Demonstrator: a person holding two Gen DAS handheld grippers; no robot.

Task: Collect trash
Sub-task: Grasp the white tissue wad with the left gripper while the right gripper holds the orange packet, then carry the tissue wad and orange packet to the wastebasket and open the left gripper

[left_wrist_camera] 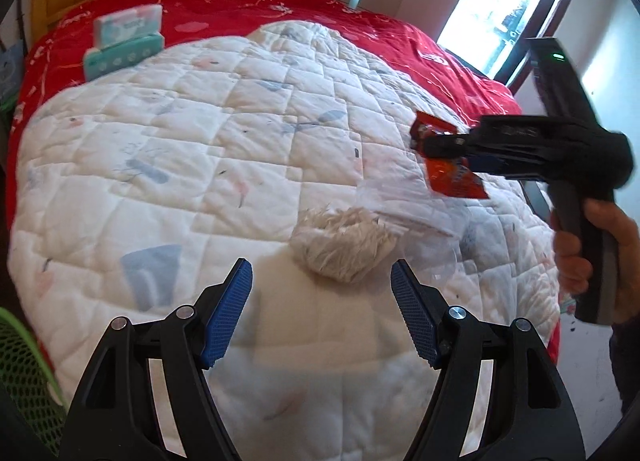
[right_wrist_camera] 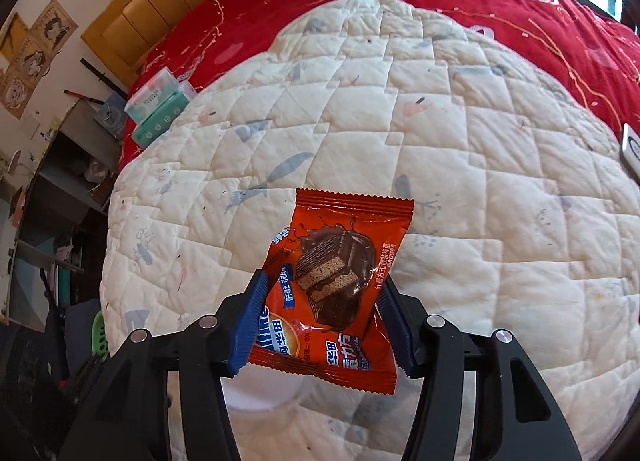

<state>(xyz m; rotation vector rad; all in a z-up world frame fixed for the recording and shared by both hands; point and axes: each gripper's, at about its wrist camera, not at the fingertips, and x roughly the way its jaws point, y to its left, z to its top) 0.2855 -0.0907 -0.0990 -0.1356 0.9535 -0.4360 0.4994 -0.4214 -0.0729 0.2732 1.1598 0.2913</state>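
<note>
My right gripper (right_wrist_camera: 322,293) is shut on an orange-red snack wrapper (right_wrist_camera: 336,281) with a chocolate wafer pictured on it, held above the white quilt (right_wrist_camera: 440,141). In the left wrist view that wrapper (left_wrist_camera: 452,177) hangs from the right gripper (left_wrist_camera: 436,145), which a hand (left_wrist_camera: 580,253) holds at the right. A crumpled white tissue wad (left_wrist_camera: 340,249) lies on the quilt just ahead of my left gripper (left_wrist_camera: 322,281), which stands open with nothing between its blue pads. A clear plastic wrapper (left_wrist_camera: 404,209) lies beside the wad, under the orange-red one.
A teal tissue pack (left_wrist_camera: 124,45) lies at the far left of the red bedspread (left_wrist_camera: 360,9), by the wooden headboard (right_wrist_camera: 160,1). A green mesh basket (left_wrist_camera: 24,365) shows at the lower left. Shelves (right_wrist_camera: 60,189) stand left of the bed. A bright doorway (left_wrist_camera: 504,5) is behind.
</note>
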